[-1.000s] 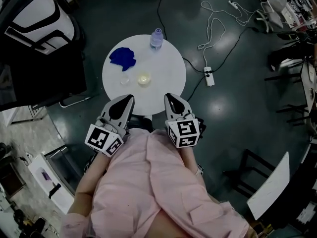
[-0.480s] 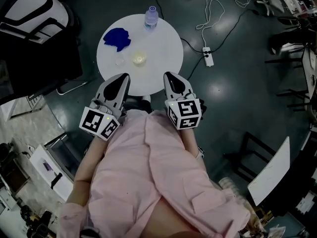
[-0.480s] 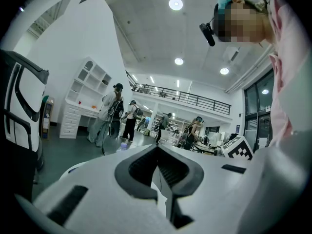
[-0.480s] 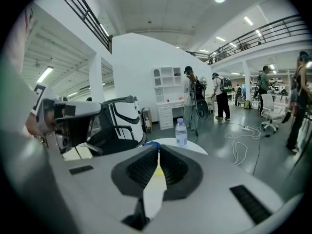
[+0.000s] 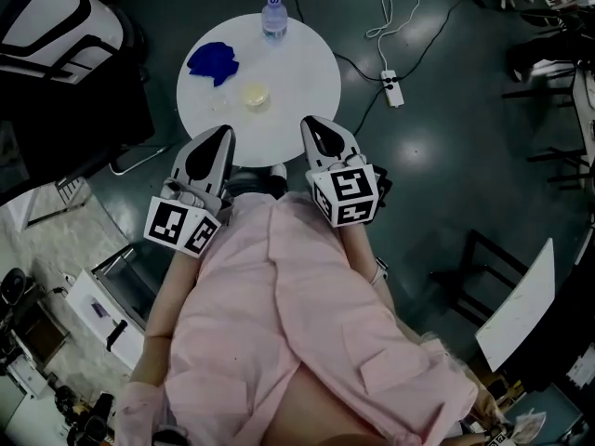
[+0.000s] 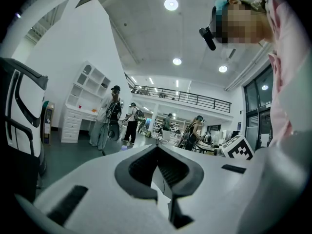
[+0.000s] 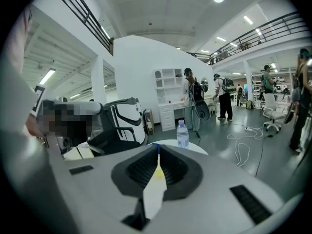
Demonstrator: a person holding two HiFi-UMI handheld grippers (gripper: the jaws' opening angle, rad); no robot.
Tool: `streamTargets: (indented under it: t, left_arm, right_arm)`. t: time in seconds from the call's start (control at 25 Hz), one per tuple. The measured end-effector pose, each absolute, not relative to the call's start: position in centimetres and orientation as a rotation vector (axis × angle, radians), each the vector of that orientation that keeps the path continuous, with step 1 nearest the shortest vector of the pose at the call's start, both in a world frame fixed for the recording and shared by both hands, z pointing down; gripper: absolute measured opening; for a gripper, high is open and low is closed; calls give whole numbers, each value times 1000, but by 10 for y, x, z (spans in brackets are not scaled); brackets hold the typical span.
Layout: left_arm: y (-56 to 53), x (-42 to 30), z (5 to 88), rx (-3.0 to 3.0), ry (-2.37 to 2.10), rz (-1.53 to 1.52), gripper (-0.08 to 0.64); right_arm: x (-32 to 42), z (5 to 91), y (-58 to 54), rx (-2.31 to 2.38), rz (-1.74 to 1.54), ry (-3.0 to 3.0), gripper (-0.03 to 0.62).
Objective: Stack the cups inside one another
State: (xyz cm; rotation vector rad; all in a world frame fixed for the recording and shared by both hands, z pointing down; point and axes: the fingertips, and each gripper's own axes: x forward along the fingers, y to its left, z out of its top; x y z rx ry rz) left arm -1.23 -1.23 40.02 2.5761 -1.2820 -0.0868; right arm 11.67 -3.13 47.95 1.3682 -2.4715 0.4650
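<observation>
A yellowish clear cup point(image 5: 253, 95) stands near the middle of the round white table point(image 5: 297, 72). A fainter clear cup point(image 5: 221, 110) sits just to its left. My left gripper point(image 5: 223, 134) and right gripper point(image 5: 310, 124) hover side by side at the table's near edge, short of the cups. Both are shut and hold nothing. In the left gripper view the left gripper point(image 6: 157, 147) has its jaw tips meeting. Through the slit below the tips of the right gripper point(image 7: 157, 147), the yellowish cup point(image 7: 158, 172) shows.
A blue cloth point(image 5: 212, 61) lies at the table's far left and a water bottle point(image 5: 272, 17) stands at its far edge. A power strip with cables point(image 5: 390, 88) lies on the floor to the right. A black-and-white chair point(image 5: 56, 17) stands left.
The table and its objects sit higher and further left in the head view than before. Both grippers stay shut, side by side at the near edge.
</observation>
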Motion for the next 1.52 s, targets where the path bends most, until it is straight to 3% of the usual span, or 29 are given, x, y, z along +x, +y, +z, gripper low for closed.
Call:
streamTargets:
  t: [0.96,1.52]
  left_arm:
    - [-17,-64,408,2499,-1322,-71,9]
    - [-52,-136,396,2445,-1405,-150,9]
  right_arm:
    - [93,461,-81,1324,523,-2441,35]
    - [46,528,-137,1286,651,-2247,37]
